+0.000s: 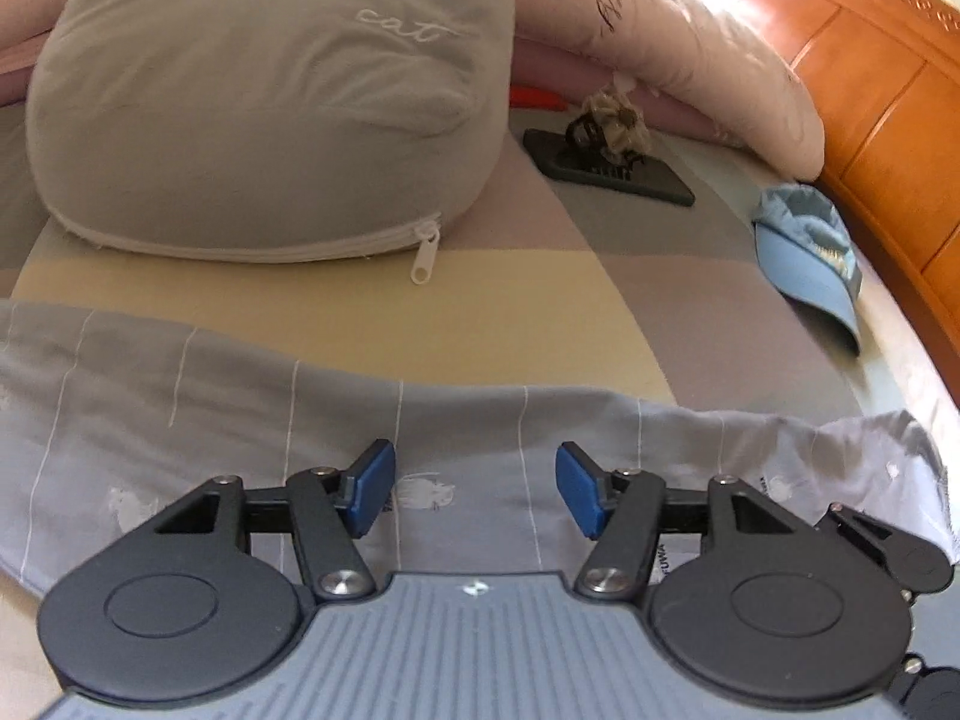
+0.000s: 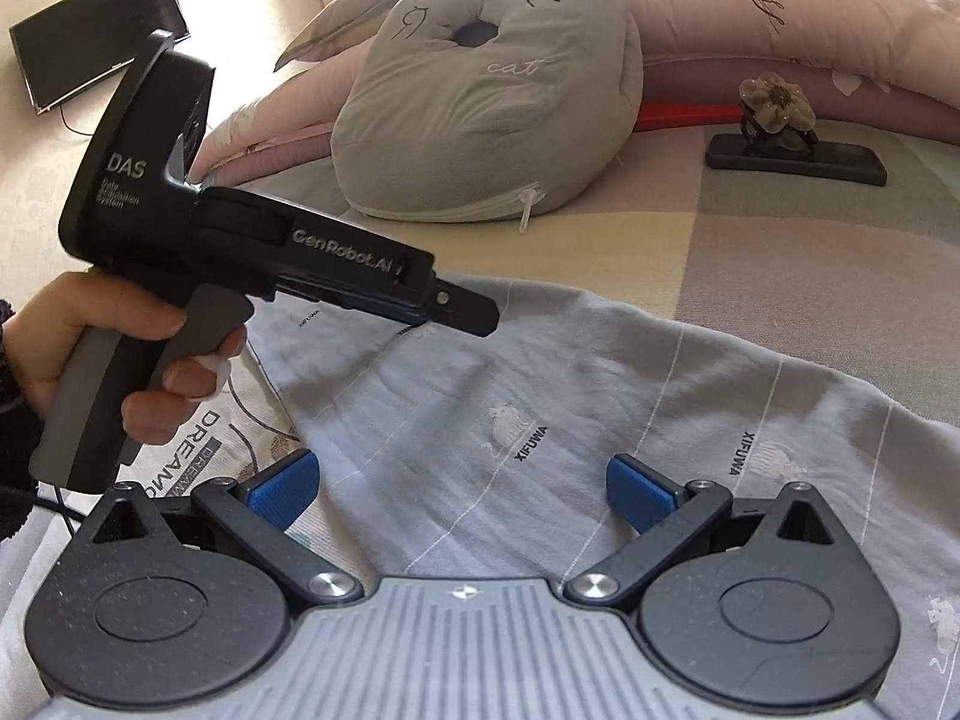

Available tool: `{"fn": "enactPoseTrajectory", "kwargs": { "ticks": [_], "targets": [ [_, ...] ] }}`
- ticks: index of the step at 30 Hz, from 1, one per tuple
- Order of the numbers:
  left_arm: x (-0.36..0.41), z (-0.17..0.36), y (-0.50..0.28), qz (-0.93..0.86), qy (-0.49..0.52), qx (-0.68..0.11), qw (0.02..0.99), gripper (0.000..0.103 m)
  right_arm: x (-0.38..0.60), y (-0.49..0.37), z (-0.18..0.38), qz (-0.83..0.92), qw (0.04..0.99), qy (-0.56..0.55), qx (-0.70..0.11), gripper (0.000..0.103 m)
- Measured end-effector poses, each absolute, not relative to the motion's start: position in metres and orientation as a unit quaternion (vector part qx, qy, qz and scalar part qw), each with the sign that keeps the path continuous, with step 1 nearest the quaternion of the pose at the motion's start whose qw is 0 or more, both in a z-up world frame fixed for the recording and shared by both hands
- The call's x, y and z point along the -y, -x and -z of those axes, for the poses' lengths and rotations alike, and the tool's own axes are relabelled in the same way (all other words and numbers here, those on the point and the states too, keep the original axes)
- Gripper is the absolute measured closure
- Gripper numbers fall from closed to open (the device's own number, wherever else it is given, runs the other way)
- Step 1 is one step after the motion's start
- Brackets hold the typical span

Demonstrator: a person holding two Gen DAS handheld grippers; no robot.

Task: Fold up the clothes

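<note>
A light grey garment (image 1: 180, 420) with thin white stripes and small animal prints lies spread on the bed, and in the right wrist view the garment (image 2: 600, 396) fills the middle. My left gripper (image 1: 476, 489) hovers over its edge, open, blue pads apart with nothing between them. From the right wrist view, a hand (image 2: 90, 336) holds the left gripper (image 2: 474, 312) side-on above the cloth's far-left part. My right gripper (image 2: 462, 489) is open wide over the garment's near part, holding nothing.
A grey cat pillow (image 2: 492, 114) sits behind the garment. A dark phone (image 2: 798, 159) with a flower hair clip lies to the right. A blue cap (image 1: 804, 252) rests near the wooden headboard (image 1: 870, 90). White fabric printed "DREAM" (image 2: 198, 456) lies at the near left.
</note>
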State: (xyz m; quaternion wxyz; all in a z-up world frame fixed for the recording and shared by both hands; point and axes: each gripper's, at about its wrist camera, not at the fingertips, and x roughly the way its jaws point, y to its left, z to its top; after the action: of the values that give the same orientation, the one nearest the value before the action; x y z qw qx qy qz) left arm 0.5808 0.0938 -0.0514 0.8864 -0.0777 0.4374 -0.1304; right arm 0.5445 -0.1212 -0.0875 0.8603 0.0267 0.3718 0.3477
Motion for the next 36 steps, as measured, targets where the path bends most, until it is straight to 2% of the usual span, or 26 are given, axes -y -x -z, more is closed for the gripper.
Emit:
{"fn": "enactPoseTrajectory", "kwargs": {
  "ticks": [3, 4, 12, 14, 19, 24, 28, 36],
  "targets": [
    [-0.090, 0.049, -0.572, 0.118, 0.055, -0.422, 0.897, 0.039, 0.119, -0.543, 0.089, -0.348, 0.862, -0.018, -0.367, 0.000],
    [-0.089, 0.049, -0.568, 0.112, 0.044, -0.419, 0.900, 0.034, 0.118, -0.543, 0.090, -0.347, 0.863, -0.013, -0.366, 0.000],
    [-0.120, 0.055, -0.534, 0.088, 0.023, -0.427, 0.900, 0.032, 0.103, -0.536, 0.093, -0.335, 0.874, 0.036, -0.351, 0.000],
    [-0.129, 0.053, -0.528, 0.086, 0.023, -0.429, 0.899, 0.027, 0.100, -0.535, 0.094, -0.331, 0.876, 0.049, -0.349, 0.000],
    [-0.150, 0.046, -0.518, 0.078, 0.018, -0.435, 0.897, 0.027, 0.099, -0.535, 0.094, -0.330, 0.876, 0.054, -0.348, 0.000],
    [-0.161, 0.025, -0.539, 0.057, 0.000, -0.396, 0.917, 0.027, 0.102, -0.536, 0.093, -0.333, 0.875, 0.040, -0.349, 0.000],
    [-0.191, 0.036, -0.569, 0.009, 0.034, -0.398, 0.917, 0.027, 0.102, -0.536, 0.093, -0.333, 0.875, 0.040, -0.350, 0.000],
    [-0.209, 0.047, -0.583, -0.032, 0.041, -0.412, 0.910, 0.029, 0.107, -0.539, 0.092, -0.338, 0.873, 0.020, -0.352, 0.000]
  ]
}}
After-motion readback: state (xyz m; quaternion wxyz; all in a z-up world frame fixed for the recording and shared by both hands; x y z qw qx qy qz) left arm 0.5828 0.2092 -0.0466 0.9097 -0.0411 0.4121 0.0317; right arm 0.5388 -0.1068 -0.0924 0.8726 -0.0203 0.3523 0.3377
